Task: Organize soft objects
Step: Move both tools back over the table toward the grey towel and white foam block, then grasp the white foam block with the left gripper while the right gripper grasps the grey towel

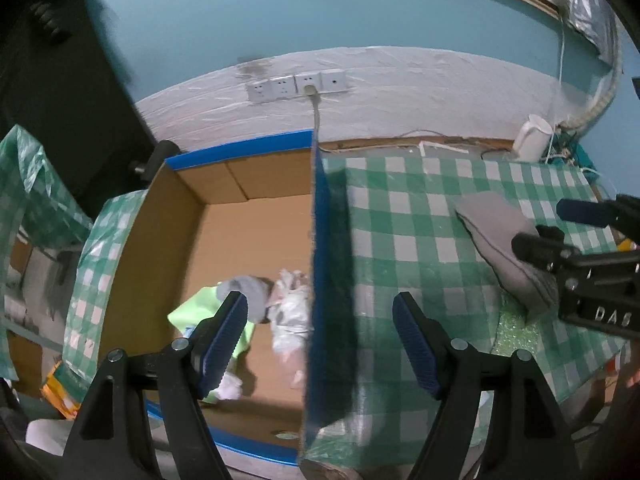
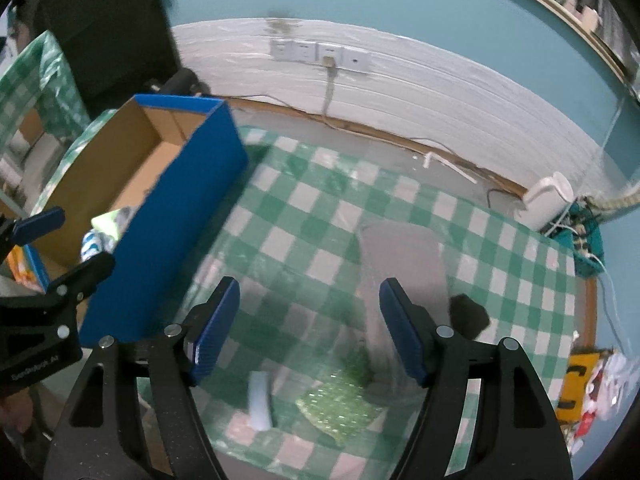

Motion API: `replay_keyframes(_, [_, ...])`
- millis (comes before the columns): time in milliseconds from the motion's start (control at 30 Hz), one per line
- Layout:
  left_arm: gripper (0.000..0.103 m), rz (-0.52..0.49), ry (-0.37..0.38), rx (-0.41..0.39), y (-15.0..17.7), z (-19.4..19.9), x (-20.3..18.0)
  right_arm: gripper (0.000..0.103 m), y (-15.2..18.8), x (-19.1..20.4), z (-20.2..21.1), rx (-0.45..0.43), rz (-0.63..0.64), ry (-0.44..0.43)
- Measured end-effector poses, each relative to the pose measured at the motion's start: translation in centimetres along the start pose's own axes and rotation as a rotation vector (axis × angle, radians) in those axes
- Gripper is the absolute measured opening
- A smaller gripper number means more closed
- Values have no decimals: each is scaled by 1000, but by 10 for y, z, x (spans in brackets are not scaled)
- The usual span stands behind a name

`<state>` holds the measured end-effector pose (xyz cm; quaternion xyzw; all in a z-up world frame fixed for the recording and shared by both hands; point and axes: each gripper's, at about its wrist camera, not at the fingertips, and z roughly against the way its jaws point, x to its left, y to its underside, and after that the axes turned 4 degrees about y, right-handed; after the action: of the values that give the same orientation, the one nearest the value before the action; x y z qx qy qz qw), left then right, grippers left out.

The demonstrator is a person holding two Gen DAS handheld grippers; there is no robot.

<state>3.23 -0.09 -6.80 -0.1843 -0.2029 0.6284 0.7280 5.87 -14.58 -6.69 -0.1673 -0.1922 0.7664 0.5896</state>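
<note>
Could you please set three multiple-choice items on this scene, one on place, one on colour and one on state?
1. Where does the grey slipper lie?
A. in the box
B. on the checked tablecloth
C. on the floor

2. What colour is the box outside?
A. blue
B. red
C. white

3. How does the right gripper stand?
A. shut on the slipper
B. shut on nothing
C. open

Answers: 1 B, it rests on the cloth, right of the box; 2 A, its outer wall is blue; 3 C, its jaws stand apart with nothing held.
</note>
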Motion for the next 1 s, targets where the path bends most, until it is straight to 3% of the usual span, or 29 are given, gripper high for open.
replay_keyframes(533, [81, -46, 50, 137, 8, -36, -59, 76, 27, -66, -37, 100, -103, 38])
replay_keyframes(733, [81, -80, 13, 203, 20, -59, -80, 76, 37, -72, -62, 149, -108, 43])
replay_keyframes(1000, [81, 30, 33, 322, 31, -91, -78, 76, 53, -78, -90, 217, -105, 49])
